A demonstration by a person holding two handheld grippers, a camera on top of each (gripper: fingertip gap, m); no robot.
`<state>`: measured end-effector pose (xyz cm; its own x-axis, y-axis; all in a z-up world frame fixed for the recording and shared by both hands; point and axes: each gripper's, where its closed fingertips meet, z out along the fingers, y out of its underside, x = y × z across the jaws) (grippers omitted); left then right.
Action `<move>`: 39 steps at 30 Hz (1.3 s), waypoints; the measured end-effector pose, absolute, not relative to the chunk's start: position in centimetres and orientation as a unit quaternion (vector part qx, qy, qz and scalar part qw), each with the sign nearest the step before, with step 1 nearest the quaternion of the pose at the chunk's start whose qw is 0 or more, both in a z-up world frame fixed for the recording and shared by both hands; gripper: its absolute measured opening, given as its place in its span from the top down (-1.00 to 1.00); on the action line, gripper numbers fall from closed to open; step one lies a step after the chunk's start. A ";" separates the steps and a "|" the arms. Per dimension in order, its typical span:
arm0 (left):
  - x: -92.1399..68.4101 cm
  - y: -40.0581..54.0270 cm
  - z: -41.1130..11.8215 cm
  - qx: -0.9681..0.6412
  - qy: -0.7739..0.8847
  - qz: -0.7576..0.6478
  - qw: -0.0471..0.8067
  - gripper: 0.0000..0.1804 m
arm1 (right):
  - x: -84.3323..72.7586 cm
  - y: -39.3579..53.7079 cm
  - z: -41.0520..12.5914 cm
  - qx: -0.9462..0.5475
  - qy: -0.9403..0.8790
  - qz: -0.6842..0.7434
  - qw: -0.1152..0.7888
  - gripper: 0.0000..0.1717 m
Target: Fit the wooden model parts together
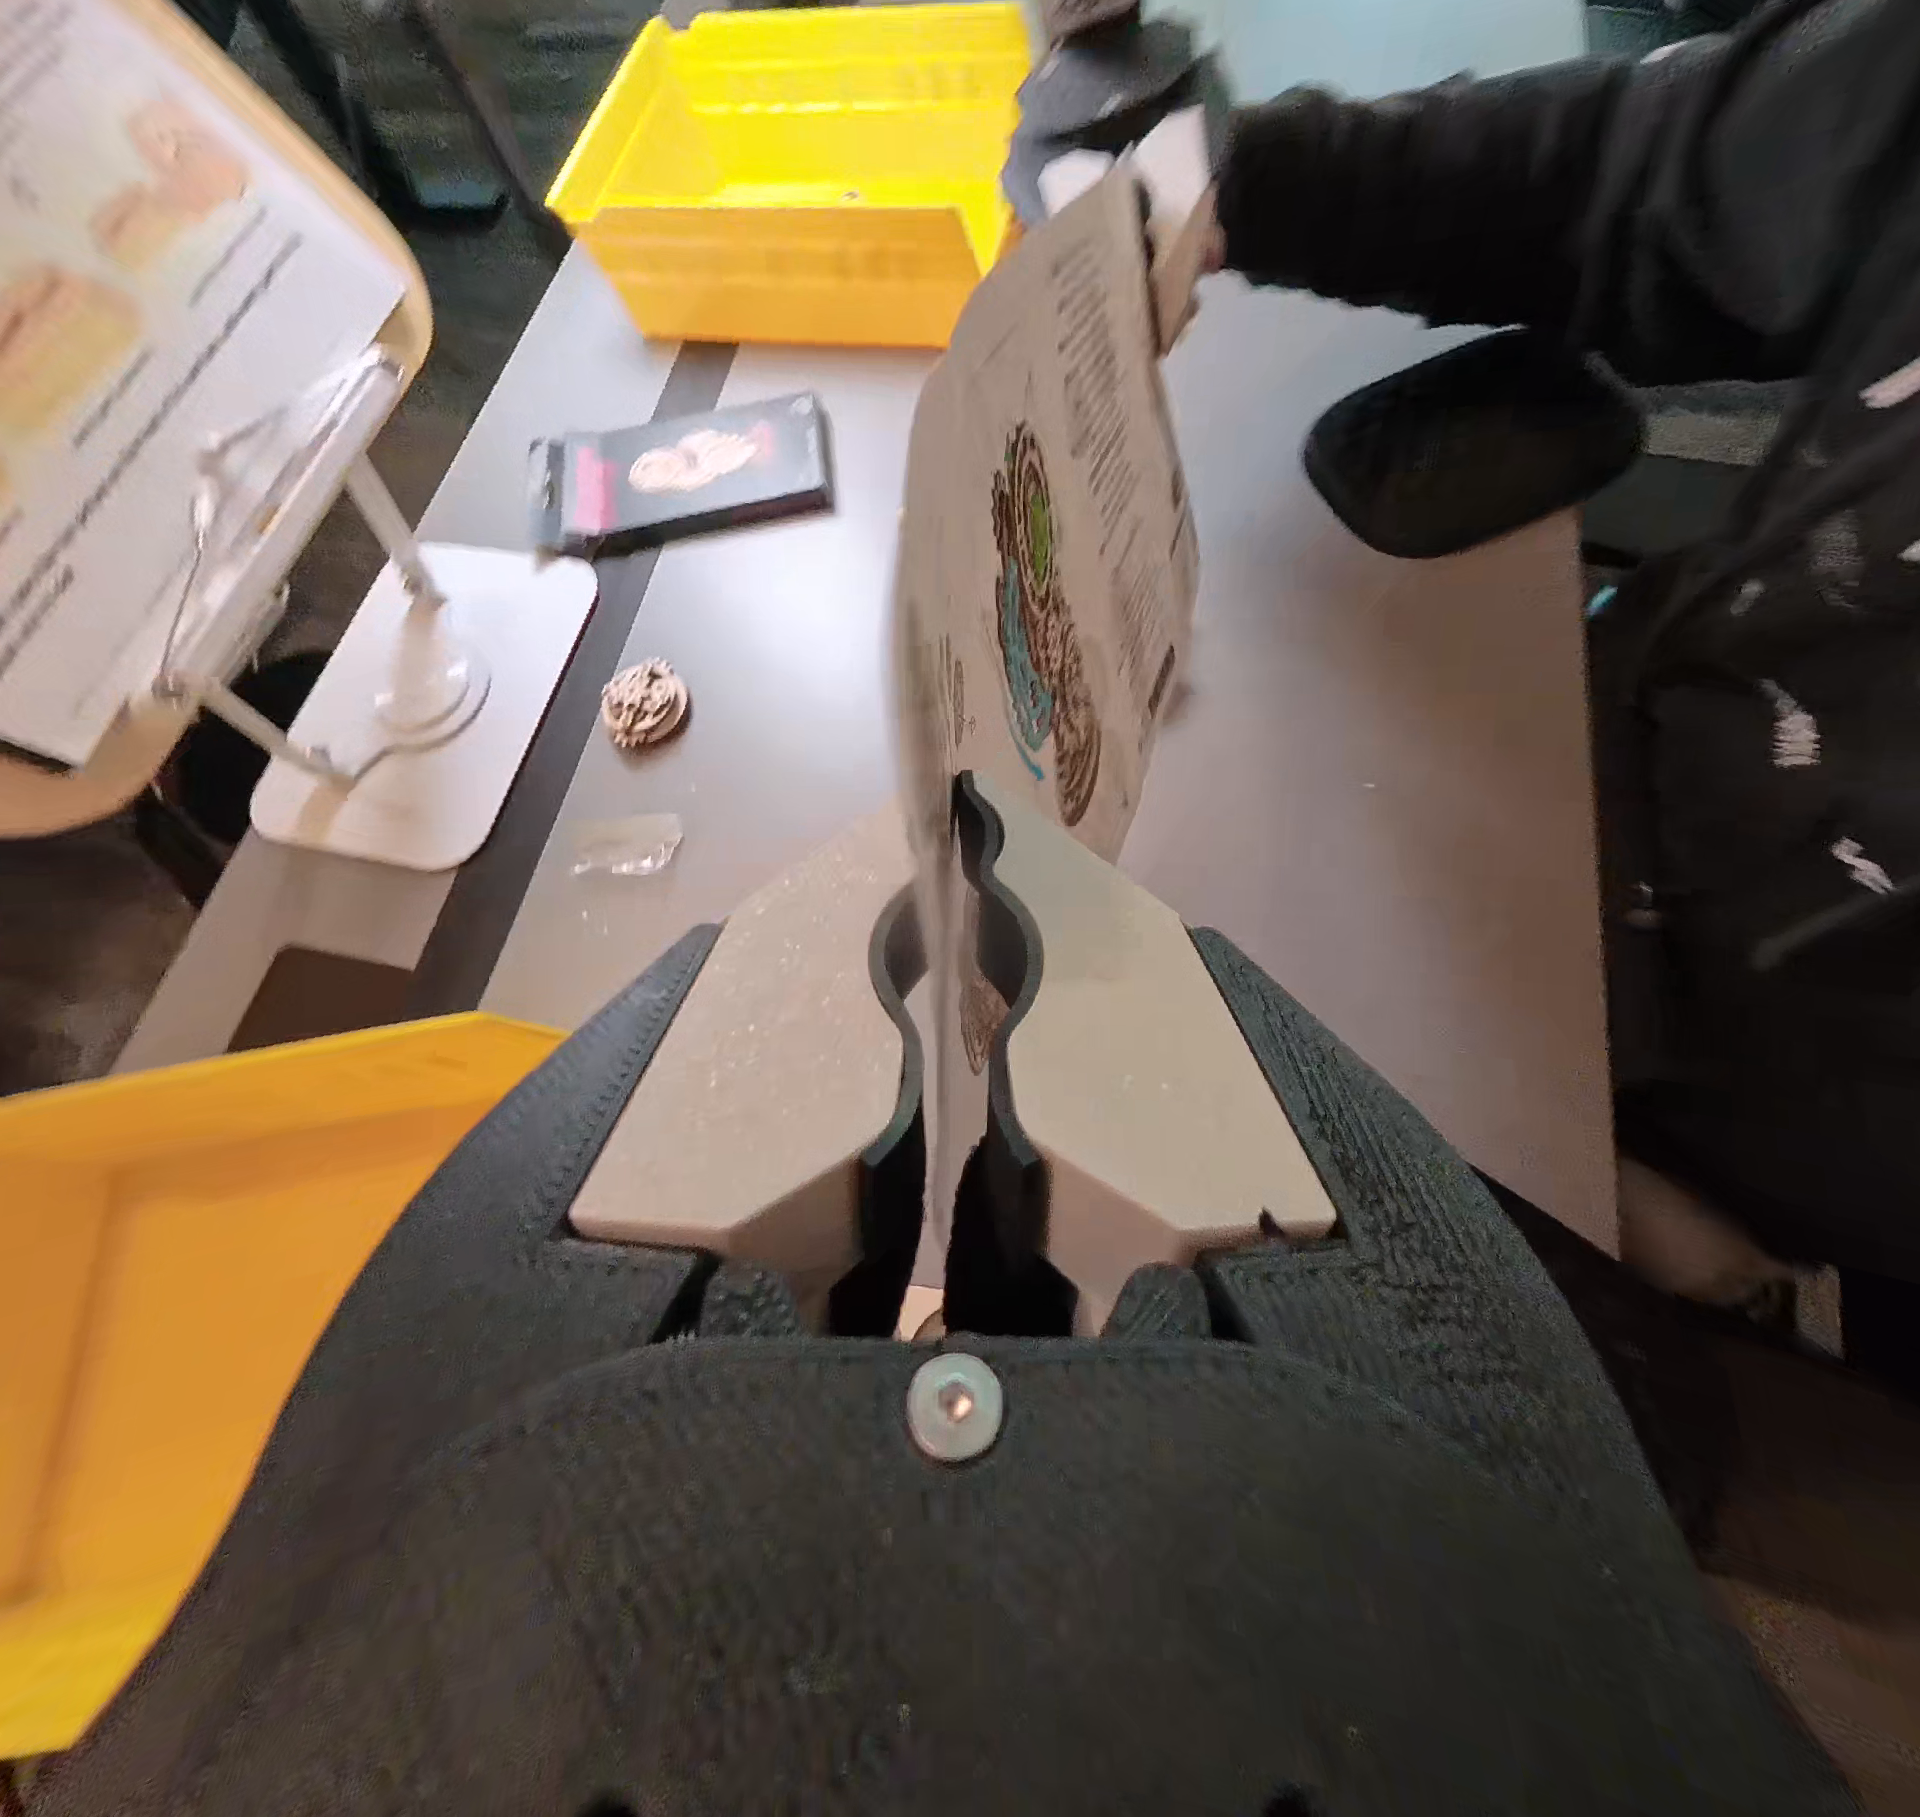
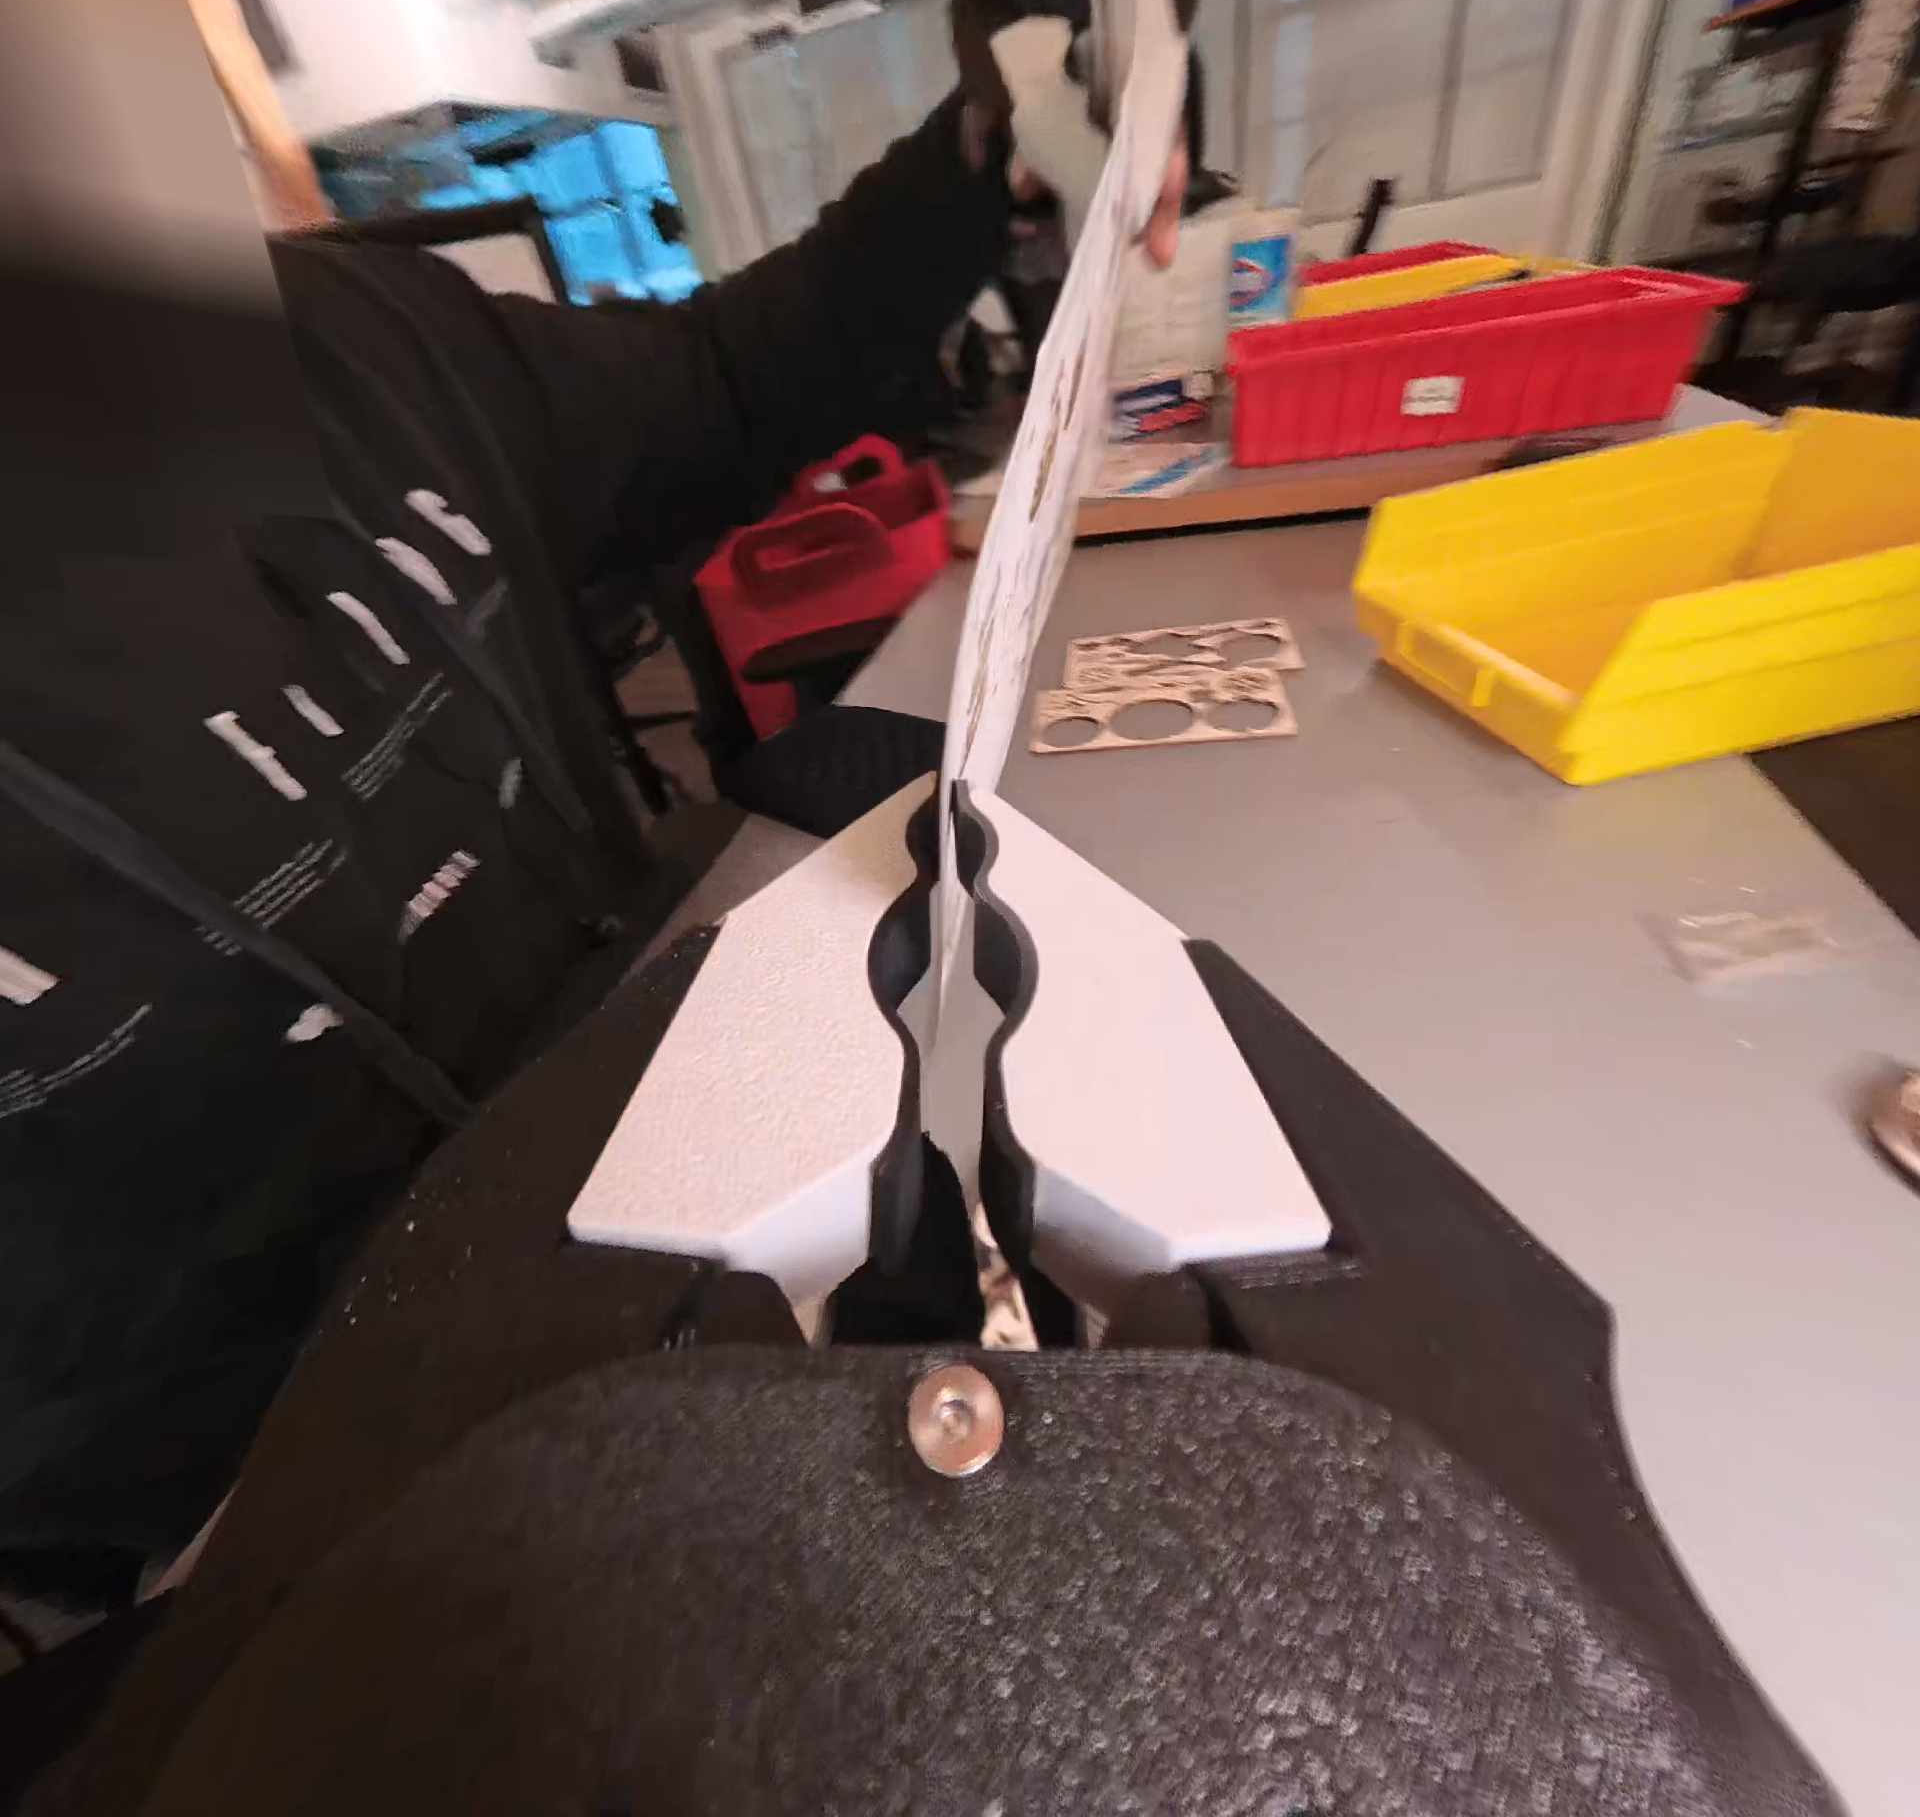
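Note:
My left gripper (image 1: 961,801) is shut on the near edge of a printed paper instruction sheet (image 1: 1049,541). The sheet stands on edge and runs up to my right gripper (image 1: 1174,240) at the far end. In the right wrist view my right gripper (image 2: 951,801) is shut on the same sheet (image 2: 1049,479), which rises to the left gripper (image 2: 1081,105). A small wooden gear assembly (image 1: 646,705) lies on the table to the left. Two punched-out wooden part sheets (image 2: 1164,687) lie flat on the grey table (image 2: 1403,988).
A yellow bin (image 1: 790,198) stands at the back, another (image 1: 208,1248) near left. A paper stand (image 1: 416,707), a black package (image 1: 686,474) and a clear plastic bag (image 1: 629,845) lie left. A red bin (image 2: 1455,365) stands farther off. A person's black sleeve (image 1: 1558,209) reaches in at right. The grippers' ends are close to 25 centimetres from one another.

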<state>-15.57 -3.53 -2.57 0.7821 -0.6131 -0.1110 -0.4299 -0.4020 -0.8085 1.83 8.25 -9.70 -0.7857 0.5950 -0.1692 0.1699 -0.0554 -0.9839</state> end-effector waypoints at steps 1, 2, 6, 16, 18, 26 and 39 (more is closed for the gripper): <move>-16.5 -2.6 -3.7 -0.839 0.291 -0.099 0.450 1.00 | 1.3 9.5 -9.3 -0.311 -0.671 0.649 0.179 1.00; -17.5 -1.6 -4.7 -0.844 0.267 -0.096 0.454 1.00 | 0.8 10.7 -9.0 -0.336 -0.675 0.628 0.193 1.00; -20.5 1.7 -7.2 -0.852 0.179 -0.135 0.473 1.00 | -0.9 15.0 -8.3 -0.425 -0.685 0.556 0.205 1.00; -26.5 8.4 -8.7 -0.835 0.045 -0.196 0.512 1.00 | -6.0 23.6 -6.2 -0.549 -0.636 0.467 0.275 1.00; -28.7 10.4 -7.3 -0.834 0.044 -0.153 0.528 1.00 | -8.0 25.9 -4.4 -0.552 -0.632 0.423 0.342 1.00; -37.4 21.1 2.6 -0.800 0.017 -0.052 0.598 1.00 | -16.3 37.4 4.8 -0.547 -0.571 0.265 0.552 1.00; -40.6 28.3 -2.3 -0.782 0.056 0.075 0.616 1.00 | -19.1 44.6 -1.3 -0.532 -0.555 0.226 0.598 1.00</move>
